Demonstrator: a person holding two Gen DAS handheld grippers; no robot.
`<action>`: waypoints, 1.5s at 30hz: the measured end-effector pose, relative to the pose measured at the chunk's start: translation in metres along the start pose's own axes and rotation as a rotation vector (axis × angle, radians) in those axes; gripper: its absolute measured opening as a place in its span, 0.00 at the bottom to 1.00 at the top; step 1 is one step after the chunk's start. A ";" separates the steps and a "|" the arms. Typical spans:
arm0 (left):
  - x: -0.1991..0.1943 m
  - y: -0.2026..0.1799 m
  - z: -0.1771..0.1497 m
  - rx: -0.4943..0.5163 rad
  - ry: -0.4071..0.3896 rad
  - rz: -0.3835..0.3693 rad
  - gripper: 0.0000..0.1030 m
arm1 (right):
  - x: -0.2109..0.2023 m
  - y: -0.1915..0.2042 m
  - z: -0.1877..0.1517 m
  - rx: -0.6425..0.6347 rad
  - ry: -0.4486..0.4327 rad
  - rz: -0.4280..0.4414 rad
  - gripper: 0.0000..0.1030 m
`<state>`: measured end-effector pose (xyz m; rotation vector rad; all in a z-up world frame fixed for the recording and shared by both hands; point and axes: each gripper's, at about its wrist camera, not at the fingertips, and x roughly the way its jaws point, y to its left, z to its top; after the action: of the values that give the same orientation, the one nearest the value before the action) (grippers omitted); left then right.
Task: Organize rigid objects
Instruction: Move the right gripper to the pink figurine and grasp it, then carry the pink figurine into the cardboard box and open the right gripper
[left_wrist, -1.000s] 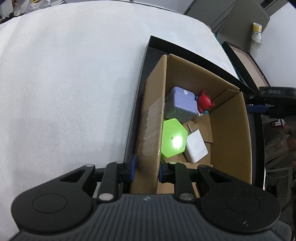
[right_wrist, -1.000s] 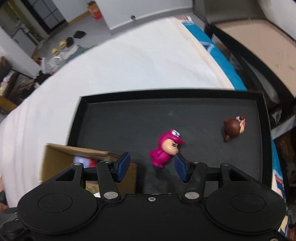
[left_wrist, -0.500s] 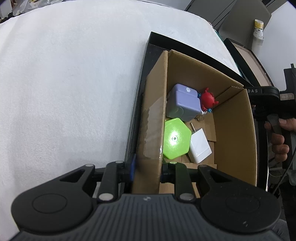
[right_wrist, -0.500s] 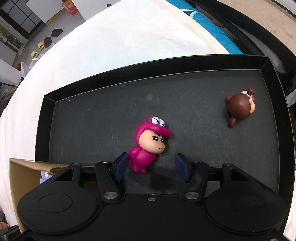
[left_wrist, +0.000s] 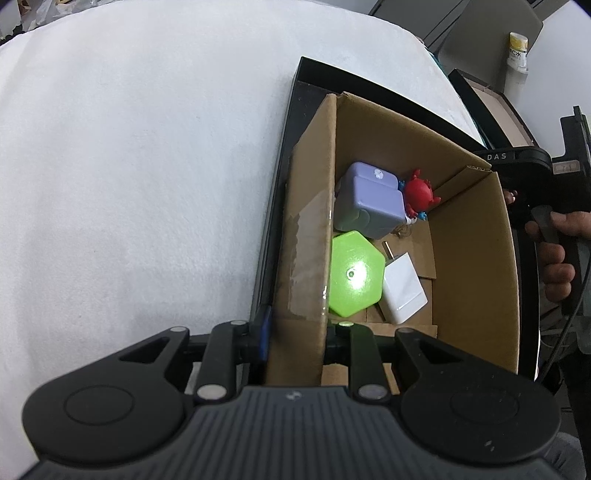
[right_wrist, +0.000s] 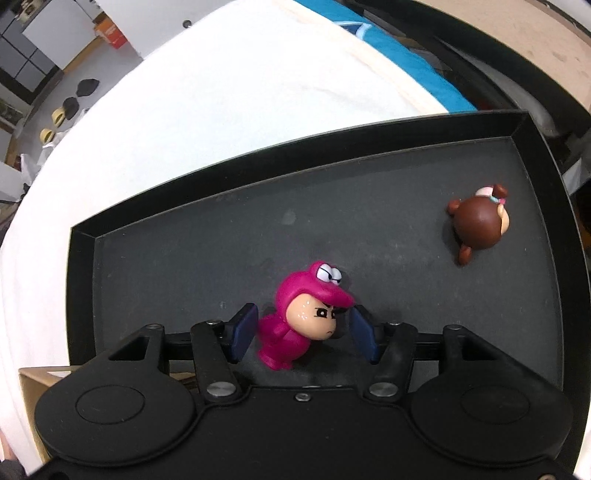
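Pink figurine (right_wrist: 303, 321) sits between the right gripper's (right_wrist: 301, 332) open pads, awaiting closure; left gripper (left_wrist: 295, 332) clamps the cardboard box (left_wrist: 306, 258) wall.

This looks like an office or lab room used for recording rather than a home. Grey metal cabinets (left_wrist: 491, 26) stand along the wall, and dark glass-fronted cabinets (right_wrist: 22, 62) line the far side. The work surface is a mattress under a white fleece cover (left_wrist: 129, 166), and tape rolls (right_wrist: 55, 118) lie on the pale floor (right_wrist: 85, 62).
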<state>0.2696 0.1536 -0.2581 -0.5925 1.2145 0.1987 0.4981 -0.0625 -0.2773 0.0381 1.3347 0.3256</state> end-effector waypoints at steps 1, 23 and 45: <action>0.000 0.000 0.000 -0.001 0.000 0.000 0.22 | 0.001 0.002 -0.001 -0.014 -0.007 -0.007 0.50; -0.001 0.000 0.000 -0.007 -0.004 0.004 0.22 | -0.049 -0.019 -0.020 -0.139 -0.049 -0.012 0.35; -0.002 -0.001 -0.001 -0.004 -0.002 0.005 0.22 | -0.166 0.064 -0.053 -0.475 -0.164 0.178 0.35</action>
<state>0.2687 0.1528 -0.2565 -0.5924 1.2144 0.2059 0.4016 -0.0522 -0.1191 -0.2117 1.0666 0.7674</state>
